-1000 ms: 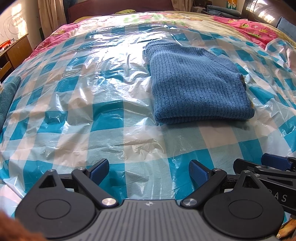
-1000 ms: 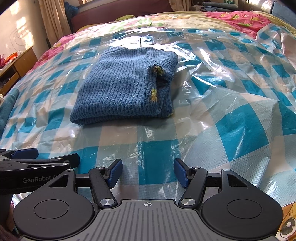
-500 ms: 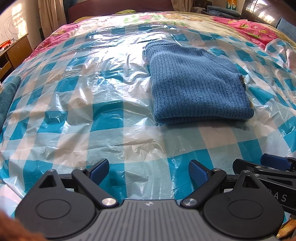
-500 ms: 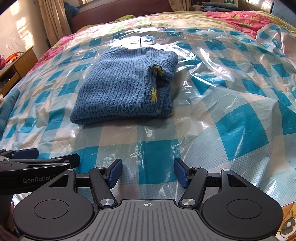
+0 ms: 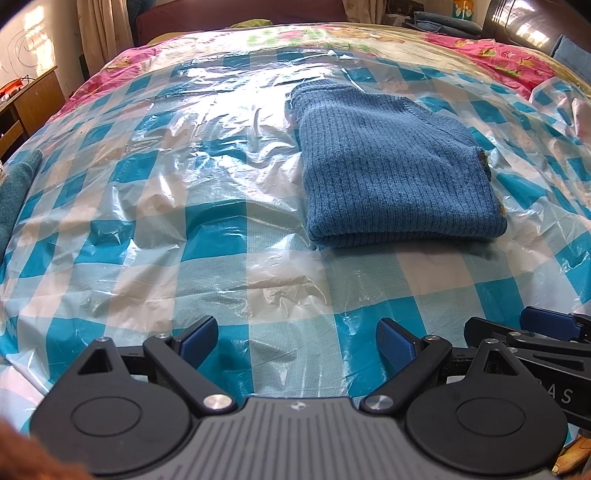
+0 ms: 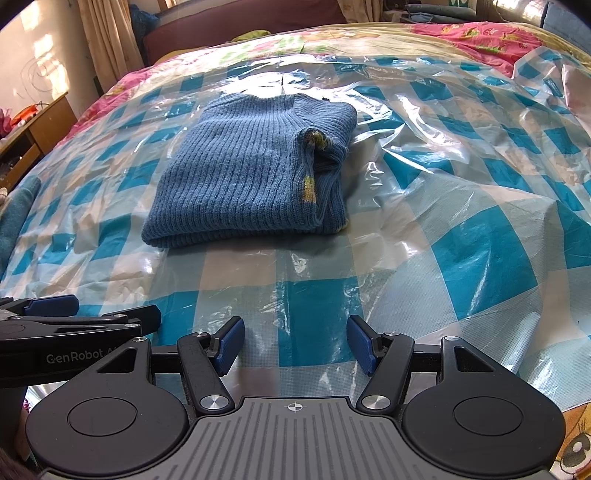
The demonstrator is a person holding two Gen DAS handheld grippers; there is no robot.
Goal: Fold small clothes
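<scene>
Left tool (image 5: pixel 297 341): released, blue pads spread wide with nothing between them, held low over the near edge of the plastic sheet (image 5: pixel 207 206); it also shows in the right wrist view at 9 o'clock (image 6: pixel 94 312).
Right tool (image 6: pixel 295 343): released too, pads apart and empty, over a blue check of the sheet; part of it pokes into the left wrist view at 4 o'clock (image 5: pixel 532 332).
Tools together: side by side at the near edge of the bed (image 5: pixel 509 55), both well apart from the garment.
Plastic sheet: clear, crinkled film printed in blue and white checks, spread over the bed and glaring in the sunlight toward 12 o'clock.
Blue sweater (image 6: pixel 247 173): ribbed knit, folded into a compact rectangle and lying flat on the sheet; at 1 o'clock from the left tool (image 5: pixel 395 173) and at 11 o'clock from the right tool. A rounded fold faces the tools; its right side shows stacked layers with small yellow patches.
Bedcover (image 6: pixel 476 35): pink floral fabric showing beyond the sheet toward 12 and 1 o'clock.
Wooden cabinet (image 6: pixel 35 131): beside the bed at 10 o'clock.
Curtain (image 6: pixel 107 40): hanging at 11 o'clock.
Teal cloth (image 5: pixel 14 192): a piece at the bed's edge at 9 o'clock.
</scene>
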